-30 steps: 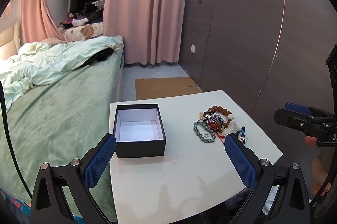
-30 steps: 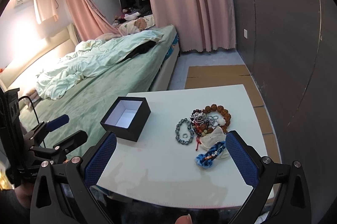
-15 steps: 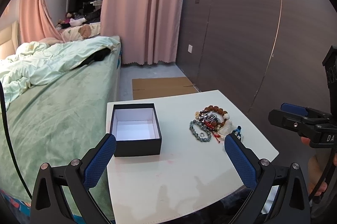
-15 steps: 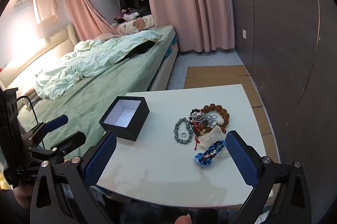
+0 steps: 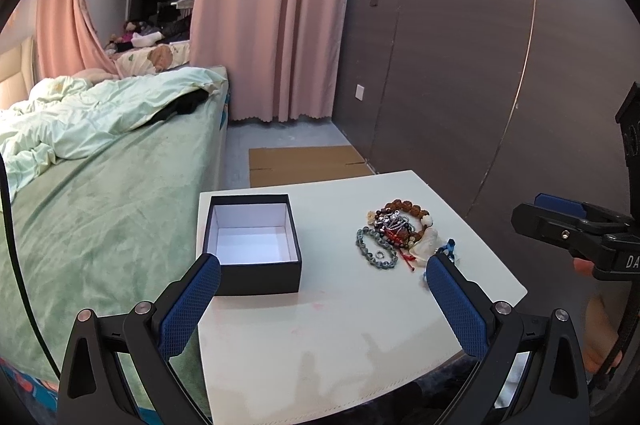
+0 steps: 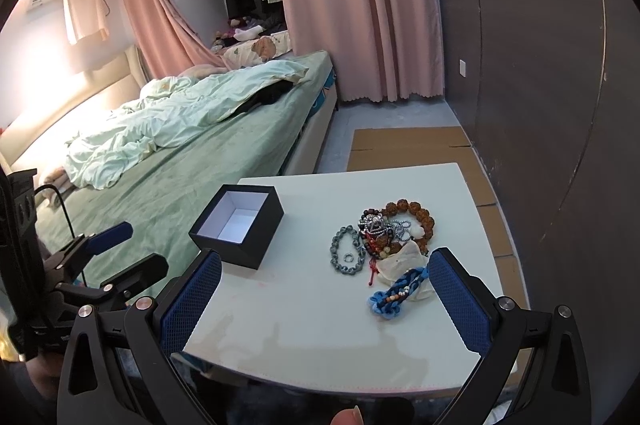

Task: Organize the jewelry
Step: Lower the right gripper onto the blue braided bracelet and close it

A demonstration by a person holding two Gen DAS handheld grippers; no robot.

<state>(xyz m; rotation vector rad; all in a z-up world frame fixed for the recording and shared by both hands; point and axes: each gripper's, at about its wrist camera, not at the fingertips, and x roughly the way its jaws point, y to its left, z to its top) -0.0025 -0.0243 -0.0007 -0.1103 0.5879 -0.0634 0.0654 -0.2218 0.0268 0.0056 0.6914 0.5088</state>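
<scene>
A black box (image 5: 251, 243) (image 6: 237, 225) with a white lining stands open and empty on the left part of a small white table (image 5: 344, 329) (image 6: 304, 309). To its right lies a heap of jewelry (image 5: 396, 235) (image 6: 380, 237): a brown bead bracelet (image 6: 412, 211), a grey bead bracelet (image 6: 344, 251) with a small ring (image 6: 348, 257) inside it, and a blue braided bracelet (image 6: 396, 295) nearest the front. My left gripper (image 5: 322, 279) is open above the table's front, holding nothing. My right gripper (image 6: 324, 281) is open too, short of the heap.
A bed with a green cover (image 5: 100, 193) runs along the table's left side. A dark wall panel (image 5: 460, 85) stands on the right, pink curtains (image 5: 276, 9) at the back, and flat cardboard (image 5: 304, 163) lies on the floor beyond the table.
Both cameras have drawn back and up a little; box and jewelry sit slightly smaller and further left in the left wrist view. Nothing on the table has moved. Both grippers stay open.
</scene>
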